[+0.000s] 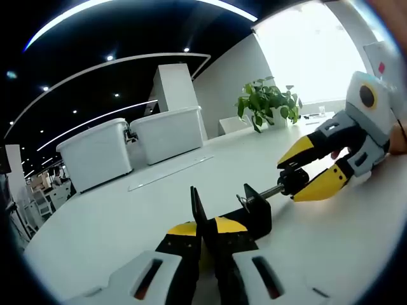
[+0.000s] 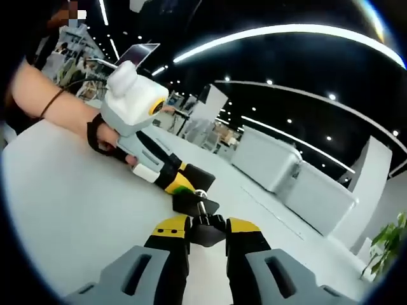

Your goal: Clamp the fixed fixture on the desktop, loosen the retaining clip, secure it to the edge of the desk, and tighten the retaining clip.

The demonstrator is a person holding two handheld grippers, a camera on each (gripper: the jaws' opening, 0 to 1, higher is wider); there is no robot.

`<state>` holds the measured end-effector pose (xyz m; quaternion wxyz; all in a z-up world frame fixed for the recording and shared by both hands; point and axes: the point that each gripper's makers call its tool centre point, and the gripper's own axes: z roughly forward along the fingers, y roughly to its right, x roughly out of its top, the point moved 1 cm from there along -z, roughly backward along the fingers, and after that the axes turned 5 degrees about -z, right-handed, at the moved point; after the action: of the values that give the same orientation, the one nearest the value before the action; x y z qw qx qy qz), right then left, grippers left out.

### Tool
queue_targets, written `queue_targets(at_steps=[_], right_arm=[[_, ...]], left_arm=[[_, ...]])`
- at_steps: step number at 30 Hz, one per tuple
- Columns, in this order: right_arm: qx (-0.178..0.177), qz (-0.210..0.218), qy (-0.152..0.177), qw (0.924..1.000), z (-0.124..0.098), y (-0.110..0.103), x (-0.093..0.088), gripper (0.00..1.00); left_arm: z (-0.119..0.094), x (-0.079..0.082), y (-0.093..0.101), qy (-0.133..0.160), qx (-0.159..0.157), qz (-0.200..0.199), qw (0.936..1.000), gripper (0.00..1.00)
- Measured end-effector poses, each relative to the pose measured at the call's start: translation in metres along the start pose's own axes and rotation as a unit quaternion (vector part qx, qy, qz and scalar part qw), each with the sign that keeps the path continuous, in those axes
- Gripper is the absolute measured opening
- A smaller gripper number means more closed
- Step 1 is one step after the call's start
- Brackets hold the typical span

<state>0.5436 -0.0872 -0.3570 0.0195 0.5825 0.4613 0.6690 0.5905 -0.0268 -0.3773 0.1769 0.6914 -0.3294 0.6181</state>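
Observation:
A black clamp fixture stands on the white desk. Its upright black plate is pinched between the yellow-tipped jaws of my left gripper, which rise from the bottom of the left gripper view. A threaded screw runs right from the fixture to a black knob. My right gripper comes in from the right and is shut on that knob. In the right gripper view the same knob sits between my right gripper's jaws, with the fixture and the left gripper beyond it.
Two white lidded bins stand at the back of the desk, and a potted green plant at the far right. A person's hand and forearm hold the left gripper. The bins also show right of centre.

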Motion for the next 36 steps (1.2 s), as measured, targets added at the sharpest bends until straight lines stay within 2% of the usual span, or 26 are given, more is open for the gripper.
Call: queue_targets(at_steps=[6,9,12,15,17,18,19,20,21,23,24,25,28,29,31,33,34,36], right_arm=[[-0.004,-0.046,-0.006,0.9989,0.001,-0.001,0.0,0.2],[-0.008,-0.096,-0.011,0.9953,0.002,-0.001,0.001,0.2],[-0.011,-0.127,-0.017,0.9917,0.004,-0.002,0.001,0.2],[-0.011,-0.12,-0.016,0.9926,0.003,-0.001,0.001,0.2],[-0.004,-0.076,-0.01,0.9971,0.001,-0.001,0.002,0.21],[0.002,-0.028,-0.001,0.9996,0.0,-0.001,0.004,0.21],[0.009,0.04,0.012,0.9991,-0.002,-0.001,0.007,0.22],[0.011,0.09,0.023,0.9956,-0.003,0.001,0.009,0.23],[0.011,0.147,0.036,0.9884,-0.004,0.006,0.012,0.24],[0.005,0.205,0.057,0.9772,-0.005,0.017,0.015,0.24],[0.003,0.247,0.06,0.9672,-0.006,0.022,0.012,0.24],[0.003,0.271,0.055,0.9611,-0.006,0.023,0.008,0.25],[0.001,0.319,0.038,0.9471,-0.005,0.024,-0.005,0.24],[0.001,0.325,0.032,0.9451,-0.004,0.025,-0.008,0.24],[0.0,0.331,0.027,0.9434,-0.003,0.026,-0.013,0.2],[0.01,0.342,0.03,0.9391,-0.002,0.024,-0.01,0.16],[0.009,0.335,0.032,0.9417,-0.002,0.024,-0.01,0.16],[0.011,0.335,0.034,0.9417,-0.002,0.024,-0.009,0.15]], left_arm=[[0.0,0.0,0.0,0.0,0.0,0.0,1.0,0.06],[0.0,0.0,0.0,0.0,0.0,0.0,1.0,0.06],[0.0,0.0,0.0,0.0,0.0,0.0,1.0,0.06],[0.0,0.0,0.0,0.0,0.0,0.0,1.0,0.06],[0.0,0.0,0.0,0.0,0.0,0.0,1.0,0.06],[0.001,0.0,0.0,0.0,0.0,0.0,1.0,0.06],[0.001,0.0,0.0,0.0,-0.001,0.0,1.0,0.06],[0.0,0.0,0.0,0.0,-0.001,0.0,1.0,0.06],[0.001,0.0,0.0,0.0,-0.001,0.0,1.0,0.06],[0.0,0.0,0.0,0.0,-0.001,0.0,1.0,0.06],[0.0,0.0,0.0,0.0,-0.001,0.0,1.0,0.06],[0.0,0.0,0.0,0.0,-0.001,0.0,1.0,0.06],[0.0,0.0,0.0,0.001,-0.002,0.0,1.0,0.06],[0.0,0.0,0.001,0.001,-0.002,0.0,1.0,0.06],[0.0,0.0,0.001,0.001,-0.002,0.0,1.0,0.06],[0.0,0.0,0.002,0.001,-0.005,0.001,1.0,0.07],[0.0,0.0,0.002,0.001,-0.005,0.001,1.0,0.07],[0.0,0.0,0.002,0.001,-0.005,0.001,1.0,0.07]])
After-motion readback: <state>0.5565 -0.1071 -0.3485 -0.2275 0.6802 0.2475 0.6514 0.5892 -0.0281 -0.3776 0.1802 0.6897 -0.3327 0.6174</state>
